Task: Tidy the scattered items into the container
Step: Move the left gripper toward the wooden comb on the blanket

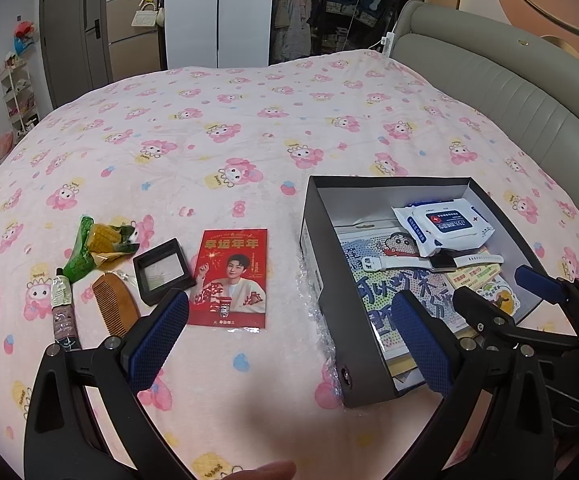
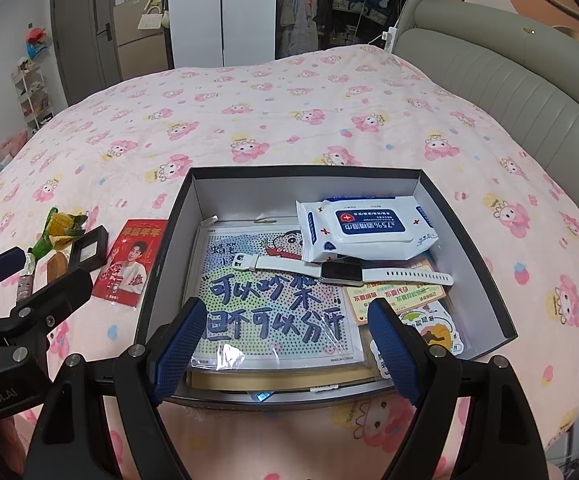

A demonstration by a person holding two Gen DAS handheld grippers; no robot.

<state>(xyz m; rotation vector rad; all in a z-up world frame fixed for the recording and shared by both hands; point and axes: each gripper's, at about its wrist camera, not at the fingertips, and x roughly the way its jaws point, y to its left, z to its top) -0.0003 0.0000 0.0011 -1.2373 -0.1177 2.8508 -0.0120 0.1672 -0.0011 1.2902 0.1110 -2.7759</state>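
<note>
Both grippers empty, fingers spread wide. Left gripper (image 1: 289, 336) hovers over the bed (image 1: 249, 128) between the loose items and the box; right gripper (image 2: 285, 348) hangs over the box's near edge.

Container: dark cardboard box (image 2: 485, 248), pale inside, sitting on the pink printed quilt. Already in it: wet-wipes pack (image 2: 363, 232), white-strapped watch (image 2: 341, 272), a cartoon sheet in clear film (image 2: 273, 300), stickers.

Still out, left of the box:
- red card (image 1: 231, 280), flat, glossy, with some clear film showing at its bottom edge. Lies nearest the box. Likely light and slippery; flush on soft quilt, so an edge pinch looks best, pressing into the fabric to get under it.
- small black square case (image 1: 163, 270), rigid, clear window. Probably easiest grab, across two opposite sides.
- wooden comb (image 1: 113, 310), thin and stiff; take across the spine, not the teeth.
- slim tube (image 1: 62, 308), soft-walled, round; may roll, so grip mid-body.
- green and yellow corn-print wrapper (image 1: 97, 248), crinkly, deformable, light.

Comb, case, tube and wrapper sit close together, some touching; crowding may hamper finger entry.
</note>
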